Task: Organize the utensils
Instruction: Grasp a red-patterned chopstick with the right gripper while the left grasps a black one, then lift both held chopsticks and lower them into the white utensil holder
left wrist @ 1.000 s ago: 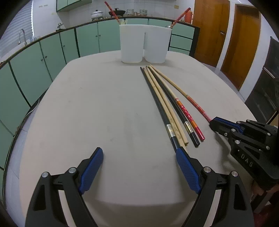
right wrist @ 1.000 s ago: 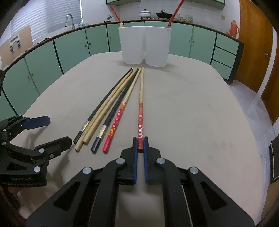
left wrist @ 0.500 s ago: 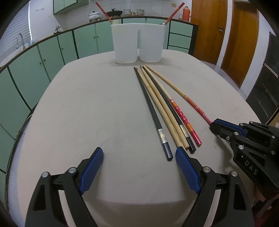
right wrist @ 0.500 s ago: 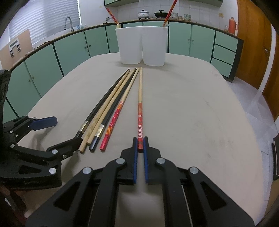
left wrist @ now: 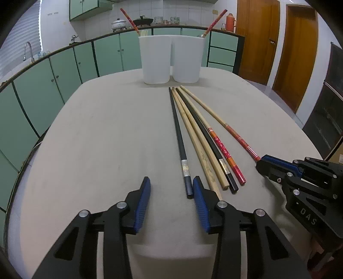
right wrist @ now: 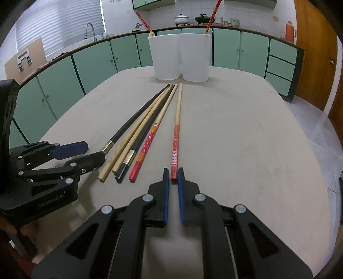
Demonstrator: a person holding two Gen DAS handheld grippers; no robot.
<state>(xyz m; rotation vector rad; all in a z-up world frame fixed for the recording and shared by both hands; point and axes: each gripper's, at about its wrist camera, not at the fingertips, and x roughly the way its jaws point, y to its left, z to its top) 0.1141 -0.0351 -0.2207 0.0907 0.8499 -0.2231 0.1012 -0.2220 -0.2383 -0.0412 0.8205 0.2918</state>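
While our left claw [left wrist: 171, 188] stands with its blue pads apart at a moderate gap, the butt end of the black chopstick [left wrist: 179, 141] lies between them, just beside the right pad, with no pad closed on it. Our right claw [right wrist: 174, 175] is drawn narrow about the butt of the red-banded chopstick [right wrist: 176, 137]; we cannot tell whether the pads actually press it. Six chopsticks lie on the beige surface [left wrist: 107, 139], their tips converging toward the white two-compartment holder [left wrist: 170, 59]: from left in the left wrist view, the black chopstick, two plain bamboo chopsticks [left wrist: 193, 137] side by side, a second black one [left wrist: 205, 137] with a metal band, a red flowered chopstick [left wrist: 223, 148], and, slightly apart, the red-banded one. One red-topped chopstick [left wrist: 128, 19] stands tilted in each compartment. Legible on the right claw's housing, in the left wrist view, are the letters "DAS" [left wrist: 307, 215]; the lettering on the left claw's housing is too blurred to read.
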